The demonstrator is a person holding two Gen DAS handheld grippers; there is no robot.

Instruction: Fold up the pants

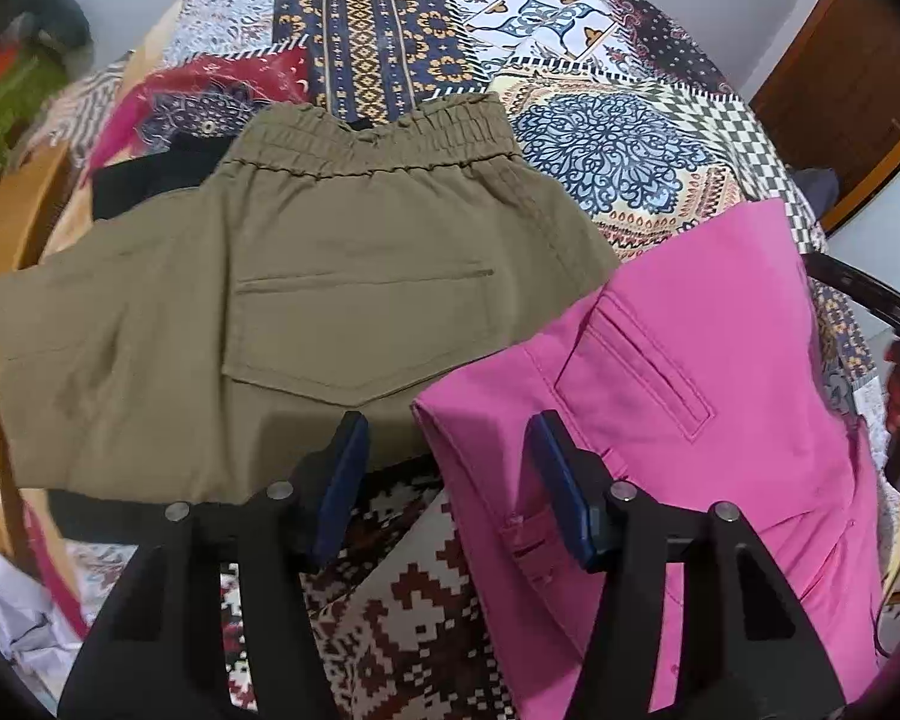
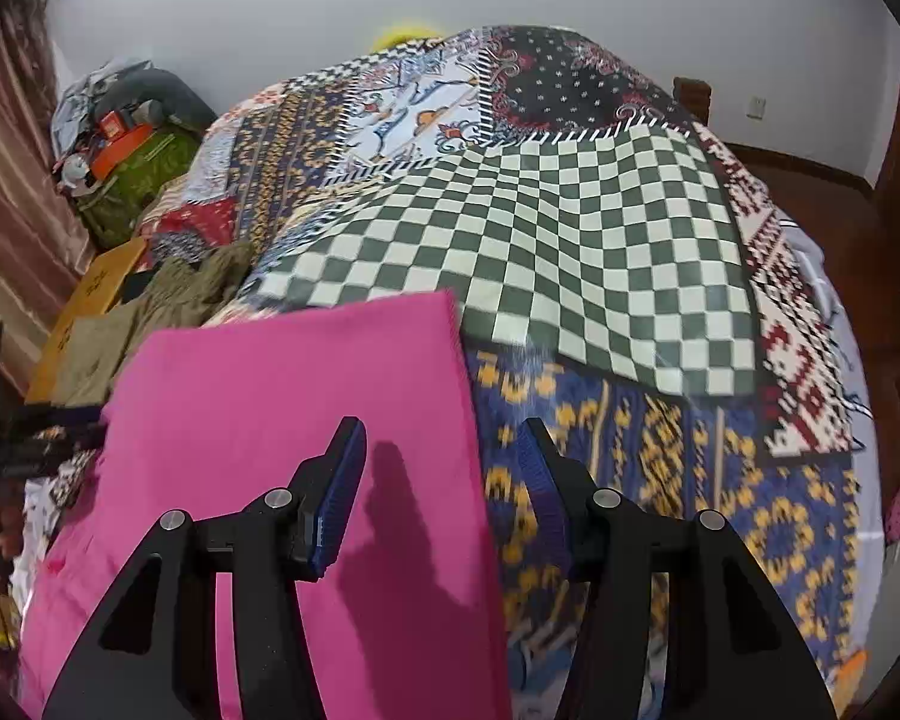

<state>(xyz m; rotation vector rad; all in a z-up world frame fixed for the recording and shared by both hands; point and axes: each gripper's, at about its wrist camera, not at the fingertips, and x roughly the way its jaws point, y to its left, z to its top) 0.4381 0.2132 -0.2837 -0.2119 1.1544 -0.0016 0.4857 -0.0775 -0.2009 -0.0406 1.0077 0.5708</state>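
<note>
Pink pants (image 1: 708, 372) lie folded on the patchwork bedspread (image 1: 618, 138), at right in the left wrist view, back pocket up. They also show in the right wrist view (image 2: 282, 396) as a flat pink rectangle. My left gripper (image 1: 447, 444) is open and empty, hovering over the pink pants' left edge. My right gripper (image 2: 441, 450) is open and empty above the pink pants' right edge. Folded olive pants (image 1: 306, 300) with an elastic waistband lie to the left; they appear in the right wrist view (image 2: 150, 312) too.
A black garment (image 1: 150, 174) pokes out behind the olive pants. A wooden bed edge (image 1: 6, 228) runs along the left. Clutter and a green bag (image 2: 132, 180) sit at far left by a curtain. A wooden door (image 1: 840, 90) stands at right.
</note>
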